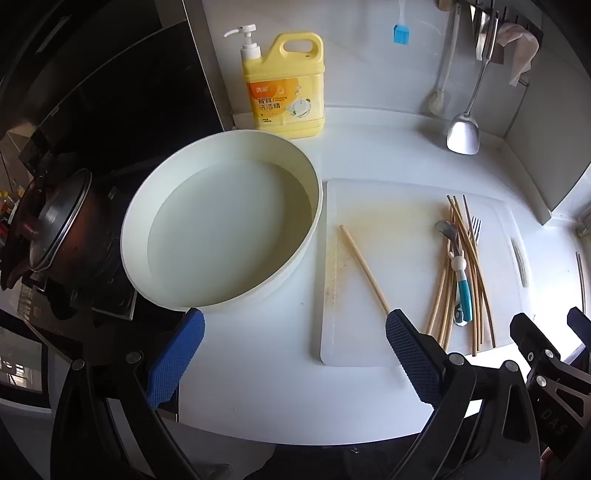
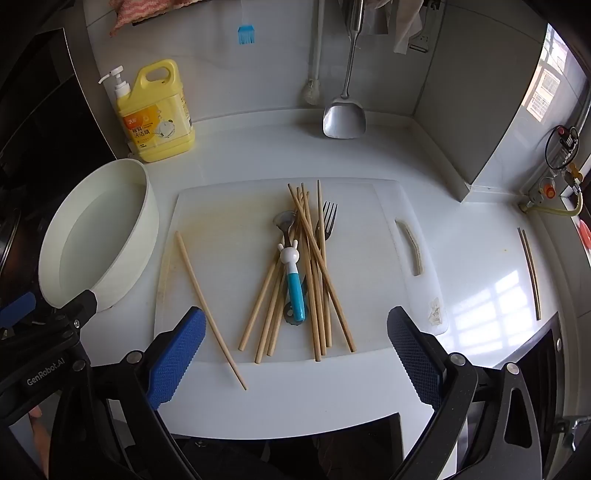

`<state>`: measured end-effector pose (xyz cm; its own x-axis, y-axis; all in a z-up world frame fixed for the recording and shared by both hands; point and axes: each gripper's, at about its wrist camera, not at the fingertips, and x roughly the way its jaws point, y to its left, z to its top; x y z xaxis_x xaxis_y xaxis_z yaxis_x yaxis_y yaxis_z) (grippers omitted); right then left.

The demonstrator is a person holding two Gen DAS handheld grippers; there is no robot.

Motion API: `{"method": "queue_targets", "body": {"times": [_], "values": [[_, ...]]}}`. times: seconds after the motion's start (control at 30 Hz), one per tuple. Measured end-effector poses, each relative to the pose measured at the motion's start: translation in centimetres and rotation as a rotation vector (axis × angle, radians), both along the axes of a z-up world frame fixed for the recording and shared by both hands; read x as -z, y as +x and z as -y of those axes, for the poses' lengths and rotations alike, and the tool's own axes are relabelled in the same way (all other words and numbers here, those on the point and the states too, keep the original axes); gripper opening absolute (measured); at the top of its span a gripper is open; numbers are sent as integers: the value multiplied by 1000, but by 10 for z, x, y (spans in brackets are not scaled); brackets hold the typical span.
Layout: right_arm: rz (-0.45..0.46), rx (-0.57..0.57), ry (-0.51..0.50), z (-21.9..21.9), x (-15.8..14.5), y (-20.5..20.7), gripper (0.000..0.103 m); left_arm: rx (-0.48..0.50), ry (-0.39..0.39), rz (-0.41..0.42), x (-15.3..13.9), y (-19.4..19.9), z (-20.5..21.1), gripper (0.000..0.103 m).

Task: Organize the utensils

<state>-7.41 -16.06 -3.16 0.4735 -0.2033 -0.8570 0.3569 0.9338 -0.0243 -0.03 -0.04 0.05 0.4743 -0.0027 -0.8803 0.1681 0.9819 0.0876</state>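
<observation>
A white cutting board lies on the counter. On it is a pile of several wooden chopsticks, a spoon with a blue rabbit handle and a metal fork. One chopstick lies apart on the board's left side. A round white basin stands left of the board. My left gripper is open over the counter between basin and board. My right gripper is open and empty at the board's near edge.
A yellow dish soap bottle stands at the back. A metal spatula and a blue brush hang on the wall. A black pot sits at left. Two chopsticks lie far right.
</observation>
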Motion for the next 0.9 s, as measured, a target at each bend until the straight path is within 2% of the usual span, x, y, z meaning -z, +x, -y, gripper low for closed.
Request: {"method": "queue_targets", "body": {"times": [0.9], "values": [[7, -6, -6, -2, -7, 1, 94, -1, -9, -6, 0, 1, -1, 97]]}}
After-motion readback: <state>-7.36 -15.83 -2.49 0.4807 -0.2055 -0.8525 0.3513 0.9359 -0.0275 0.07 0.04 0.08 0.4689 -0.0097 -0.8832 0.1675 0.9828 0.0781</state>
